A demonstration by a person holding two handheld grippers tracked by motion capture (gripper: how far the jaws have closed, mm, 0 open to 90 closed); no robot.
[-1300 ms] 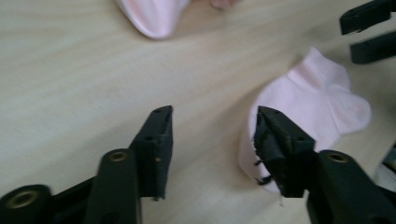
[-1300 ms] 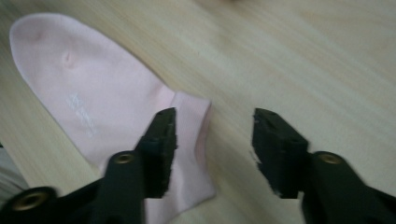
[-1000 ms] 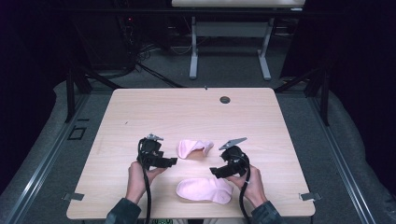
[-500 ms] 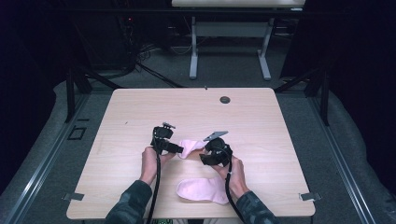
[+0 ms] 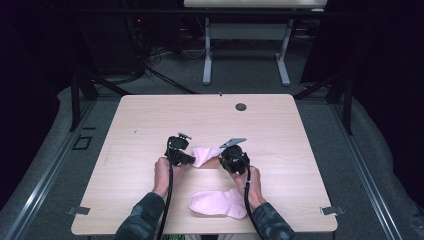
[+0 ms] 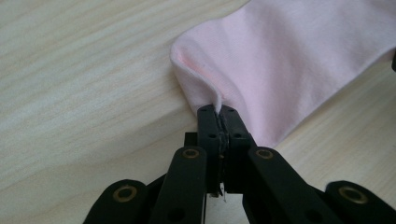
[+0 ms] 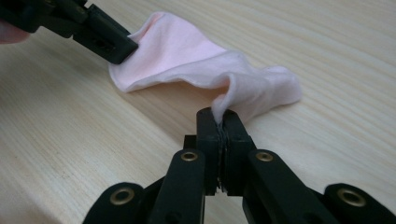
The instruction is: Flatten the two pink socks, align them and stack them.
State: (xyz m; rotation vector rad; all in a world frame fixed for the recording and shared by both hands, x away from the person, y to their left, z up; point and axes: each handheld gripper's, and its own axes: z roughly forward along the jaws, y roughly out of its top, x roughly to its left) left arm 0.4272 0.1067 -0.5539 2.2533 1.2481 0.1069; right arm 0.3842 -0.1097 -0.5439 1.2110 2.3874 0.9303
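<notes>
Since it is thin, limp cloth, the pink sock point(image 5: 206, 155) at mid-table will likely sag and stretch when lifted. Left gripper point(image 6: 218, 110) and right gripper point(image 7: 218, 116) have just closed, each pinching an edge at opposite ends. Those hems look the best holds.

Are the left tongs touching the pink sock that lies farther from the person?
Touching. In the left gripper view the left tongs are shut on a fold at the edge of the pink sock.

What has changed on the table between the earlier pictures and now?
Both hands moved forward to the far pink sock. The left gripper and right gripper have just been closing and now pinch its two ends. The near pink sock stayed where it was.
</notes>
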